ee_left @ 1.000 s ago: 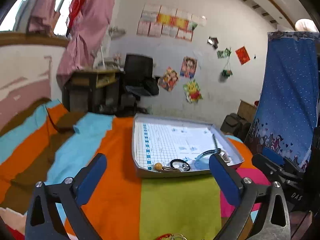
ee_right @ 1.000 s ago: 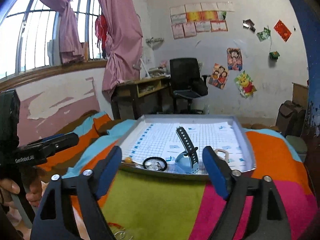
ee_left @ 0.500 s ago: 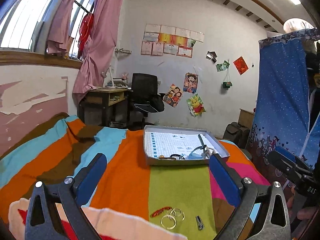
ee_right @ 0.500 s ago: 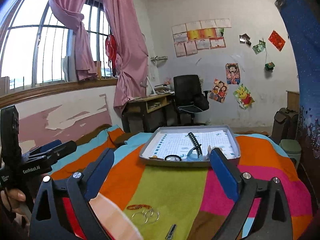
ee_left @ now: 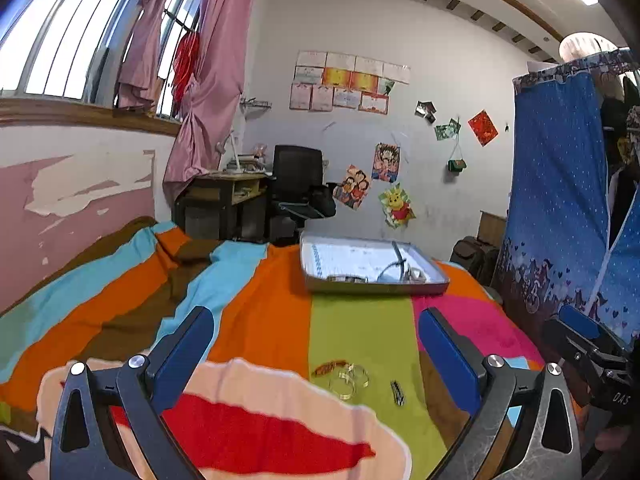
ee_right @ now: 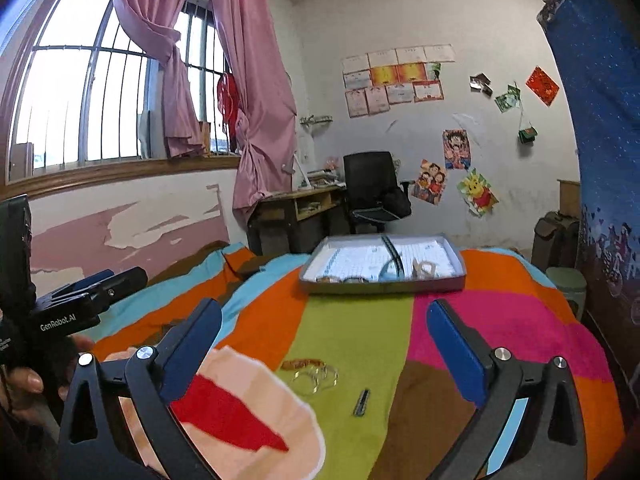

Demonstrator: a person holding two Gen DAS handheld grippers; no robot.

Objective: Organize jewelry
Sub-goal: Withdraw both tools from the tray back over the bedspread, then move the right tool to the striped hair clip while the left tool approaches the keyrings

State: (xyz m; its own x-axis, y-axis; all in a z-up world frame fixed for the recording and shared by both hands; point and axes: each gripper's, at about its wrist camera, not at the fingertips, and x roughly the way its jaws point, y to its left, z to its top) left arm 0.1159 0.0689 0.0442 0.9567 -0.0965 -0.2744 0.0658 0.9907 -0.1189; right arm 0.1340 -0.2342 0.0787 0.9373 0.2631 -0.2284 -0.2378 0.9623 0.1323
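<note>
— The blanket (ee_right: 356, 332) looks like soft matt cloth; the rings (ee_right: 316, 378) on it gleam like polished metal.
— And the tray (ee_right: 384, 283)? Dull grey metal, lined with printed paper.

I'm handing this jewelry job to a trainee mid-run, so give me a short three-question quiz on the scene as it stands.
1. True or false: the right tool holds a bangle.
2. Where do the loose rings lie: (a) in the tray, (b) on the green stripe, (c) on the desk?
3. Which dark strap-like item rests in the tray?

Key: 1 false, its jaws are open and empty. 2 b. 3 the watch.
</note>
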